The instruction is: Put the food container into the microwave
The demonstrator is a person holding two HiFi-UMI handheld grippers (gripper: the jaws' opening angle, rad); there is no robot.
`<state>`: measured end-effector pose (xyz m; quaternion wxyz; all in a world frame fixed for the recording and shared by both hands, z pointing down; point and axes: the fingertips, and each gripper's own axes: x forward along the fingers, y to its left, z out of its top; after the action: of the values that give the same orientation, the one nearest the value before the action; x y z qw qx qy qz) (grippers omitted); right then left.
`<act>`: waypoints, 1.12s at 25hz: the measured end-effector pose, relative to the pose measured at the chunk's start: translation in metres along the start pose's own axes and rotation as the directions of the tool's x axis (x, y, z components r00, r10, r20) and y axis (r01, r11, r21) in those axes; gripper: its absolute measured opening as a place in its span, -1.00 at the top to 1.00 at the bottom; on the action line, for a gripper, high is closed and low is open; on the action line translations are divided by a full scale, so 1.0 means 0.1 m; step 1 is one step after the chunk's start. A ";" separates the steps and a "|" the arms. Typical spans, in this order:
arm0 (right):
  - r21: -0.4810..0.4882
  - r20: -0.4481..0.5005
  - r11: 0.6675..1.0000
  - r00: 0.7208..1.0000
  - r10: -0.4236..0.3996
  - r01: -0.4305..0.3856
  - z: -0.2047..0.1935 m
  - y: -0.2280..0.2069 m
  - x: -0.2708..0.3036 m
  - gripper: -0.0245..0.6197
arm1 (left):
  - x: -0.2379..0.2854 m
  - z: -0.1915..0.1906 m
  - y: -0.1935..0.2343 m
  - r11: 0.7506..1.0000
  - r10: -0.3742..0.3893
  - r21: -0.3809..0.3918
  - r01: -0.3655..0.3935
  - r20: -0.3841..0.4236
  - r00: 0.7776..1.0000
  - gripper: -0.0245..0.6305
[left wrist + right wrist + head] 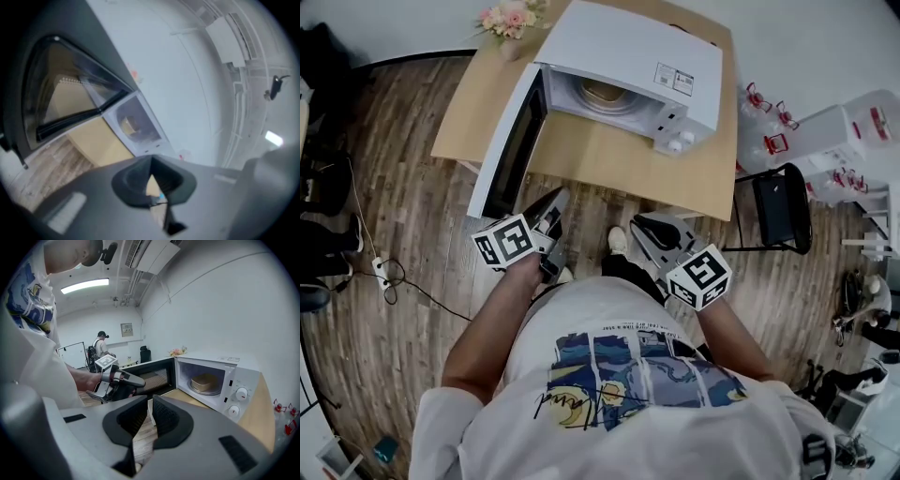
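Observation:
The white microwave (628, 56) stands on a wooden table (581, 155) with its door (508, 141) swung wide open to the left. A tan food container (602, 92) sits on the turntable inside; the right gripper view shows the container (205, 382) in the cavity too. Both grippers are held close to my body, short of the table's near edge. My left gripper (555, 202) is shut and empty, below the open door. My right gripper (643, 225) is also shut on nothing. In the left gripper view the microwave (136, 126) is small and far.
A vase of pink flowers (511, 19) stands at the table's far left corner. A black chair (781, 206) and white boxes with red clips (825, 141) are to the right. Cables (384, 272) lie on the wooden floor at left. A person (99, 345) stands far back.

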<state>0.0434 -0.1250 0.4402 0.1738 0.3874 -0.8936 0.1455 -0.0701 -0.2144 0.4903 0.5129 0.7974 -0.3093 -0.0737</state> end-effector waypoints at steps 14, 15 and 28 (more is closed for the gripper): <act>-0.019 -0.025 1.000 1.000 -0.009 0.008 -0.07 0.49 0.08 0.88 | -0.73 -0.10 -0.34 0.974 -0.052 0.219 0.067 -0.071 0.996 0.90; -0.019 -0.025 1.000 1.000 -0.011 0.010 -0.07 0.51 0.08 0.88 | -0.77 -0.11 -0.35 0.967 -0.050 0.244 0.067 -0.078 0.996 0.90; -0.044 -0.009 0.999 1.000 -0.018 0.018 -0.02 0.76 0.06 0.90 | -1.04 -0.13 -0.48 0.955 -0.090 0.278 0.106 -0.070 0.993 0.90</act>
<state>-0.0169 -0.0784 0.4348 0.1875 0.3909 -0.8923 0.1261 -0.1272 -0.1321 0.4337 0.3985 0.8784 -0.2620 -0.0320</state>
